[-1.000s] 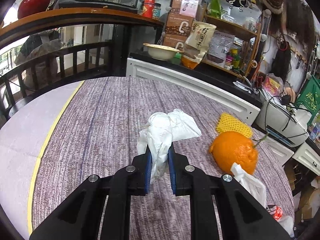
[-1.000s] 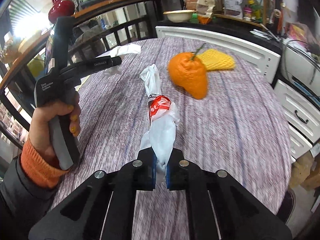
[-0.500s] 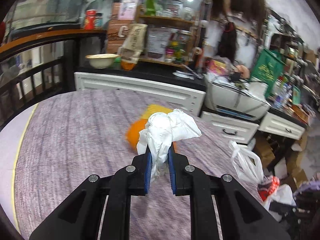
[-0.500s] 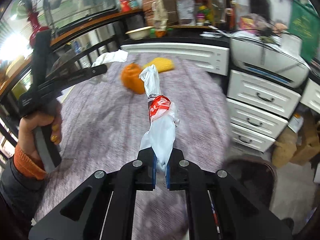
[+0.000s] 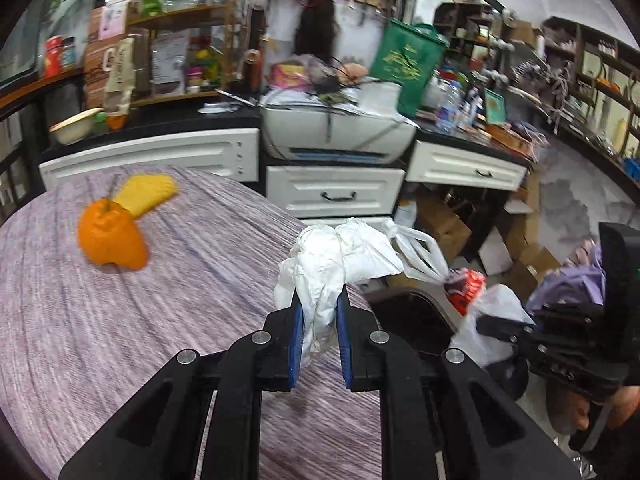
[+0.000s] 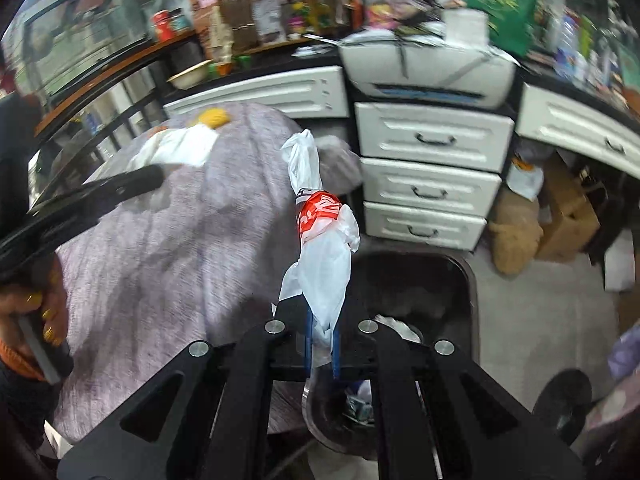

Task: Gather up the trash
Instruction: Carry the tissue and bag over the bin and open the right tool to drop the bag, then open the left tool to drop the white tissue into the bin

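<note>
Both loads are light, soft and crushable: the left gripper [image 5: 320, 316] pinches a crumpled tissue [image 5: 336, 264] at its base, the right gripper [image 6: 322, 338] a twisted plastic bag [image 6: 320, 248] by its tail, above the bin [image 6: 420, 280].

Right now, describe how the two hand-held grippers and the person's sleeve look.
Both the left hand-held gripper and the right hand-held gripper are matte black plastic: two angular fingers with triangular cut-outs, silver round screw heads, and blue pads on the inner faces. An orange cuff shows under a dark sleeve at the left hand.
</note>
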